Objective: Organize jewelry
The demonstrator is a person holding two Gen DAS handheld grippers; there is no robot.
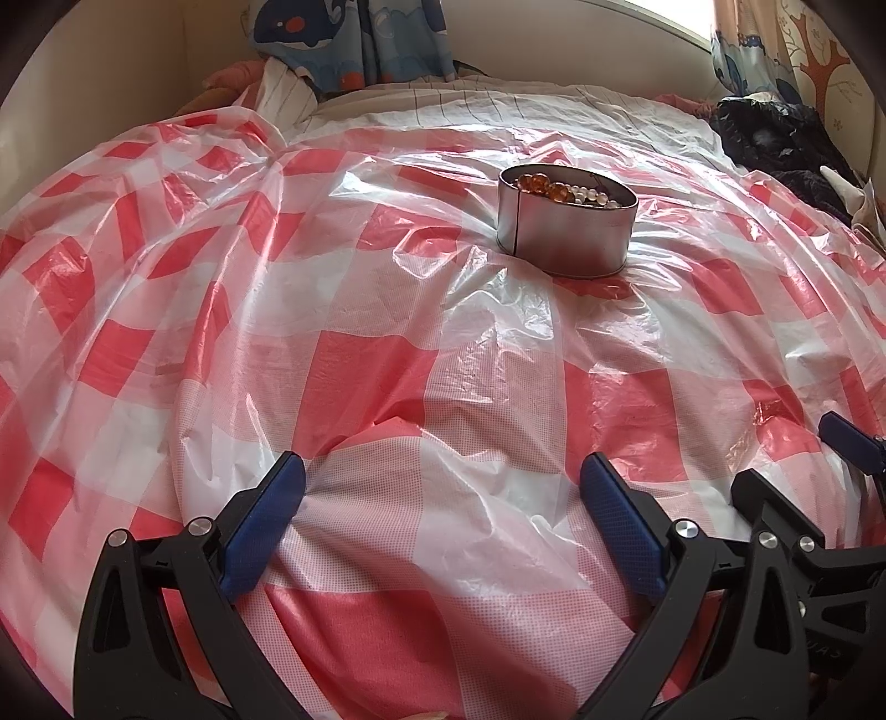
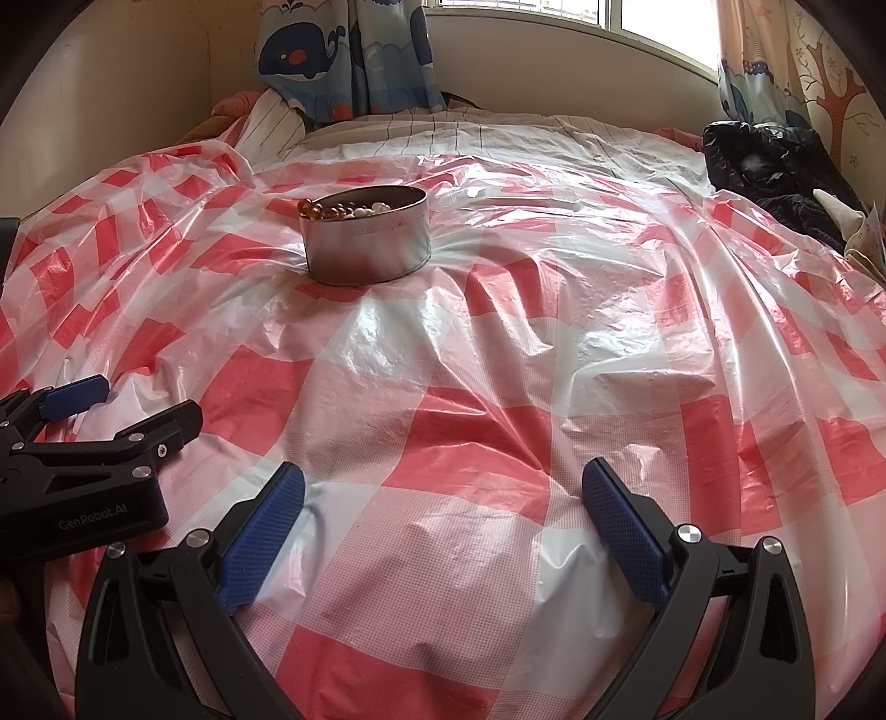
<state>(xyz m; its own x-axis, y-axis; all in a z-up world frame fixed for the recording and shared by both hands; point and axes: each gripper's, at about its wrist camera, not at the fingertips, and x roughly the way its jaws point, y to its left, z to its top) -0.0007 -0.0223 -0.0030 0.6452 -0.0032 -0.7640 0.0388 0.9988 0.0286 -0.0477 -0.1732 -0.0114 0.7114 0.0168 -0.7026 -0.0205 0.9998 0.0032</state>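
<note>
Between the jaws of the left gripper (image 1: 443,487) nothing but checked plastic: jaws wide, empty, low over the bed. Same for the right gripper (image 2: 443,493), jaws spread wide, holding nothing; the two sit just beside each other, each one's edge showing in the other's view. Under both, a red-and-white plastic sheet (image 1: 387,360) over the bed, crinkled, glossy, likely slippery and apt to bunch if dragged. Further out, well apart from both grippers, a round metal tin (image 1: 565,221) stands upright and open on the sheet, pressing a dent into the soft bed. Inside, amber beads (image 1: 545,185) and white pearl beads (image 1: 590,195), heaped to the rim; whether strung or loose cannot tell. In the right view a few amber beads hang over the tin's left edge. Judgement: nothing else jewelry-like on the sheet, so sorting looks mostly done or at rest. Beads are light, hard, smooth, will roll or slip from the pads; take a strand across several beads, not one. Tin is stiff and light, thin wall; pinch the rim, steady it, since soft bedding could tip it. Beyond: whale-print curtain (image 2: 343,50), dark clothing (image 2: 769,160) at far right.
</note>
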